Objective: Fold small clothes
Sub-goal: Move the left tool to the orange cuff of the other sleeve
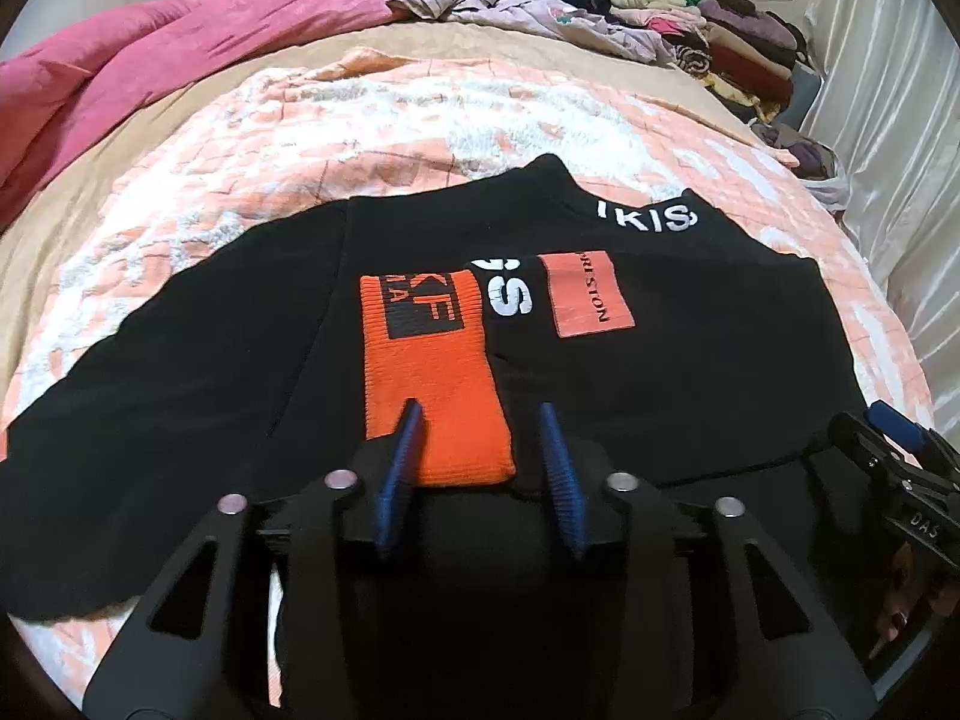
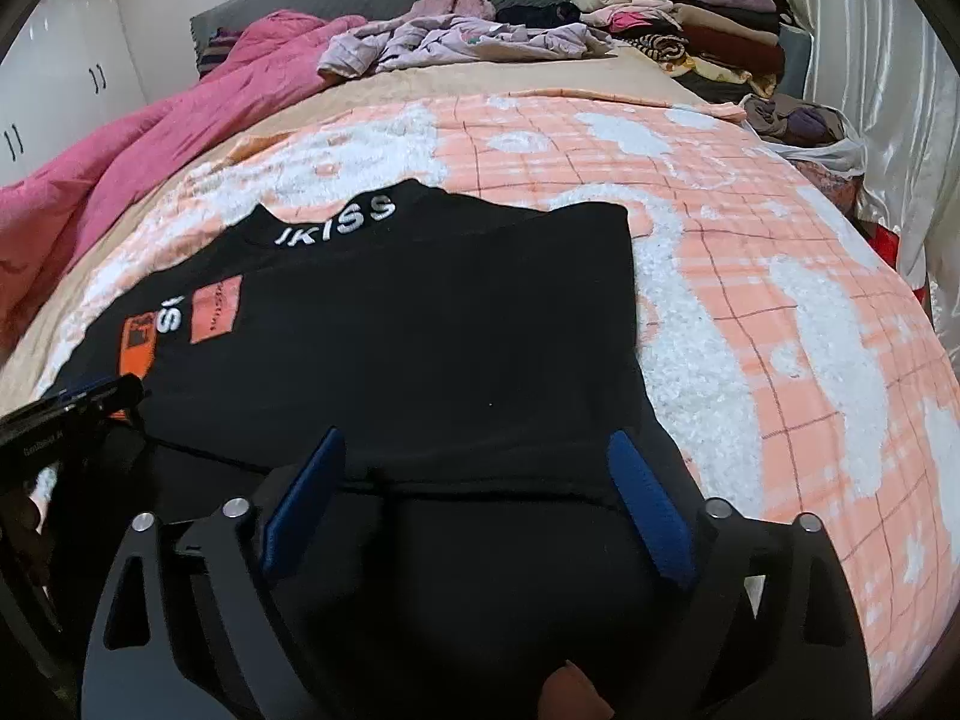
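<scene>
A black garment (image 1: 660, 372) with white "IKISS" lettering and orange patches lies partly folded on the bed; it also shows in the right wrist view (image 2: 432, 324). An orange ribbed cuff (image 1: 438, 378) lies on top of it. My left gripper (image 1: 480, 414) is open, its blue fingers (image 1: 399, 468) straddling the near end of the cuff. My right gripper (image 2: 474, 450) is open wide over the garment's near edge, holding nothing. The right gripper shows at the right edge of the left wrist view (image 1: 900, 450), and the left gripper at the left edge of the right wrist view (image 2: 78, 402).
The bed carries a peach and white checked blanket (image 2: 750, 276). A pink duvet (image 1: 150, 60) lies at the back left. Loose lilac clothes (image 2: 456, 36) and a stack of folded clothes (image 2: 690, 18) sit at the back. A white curtain (image 2: 870, 60) hangs on the right.
</scene>
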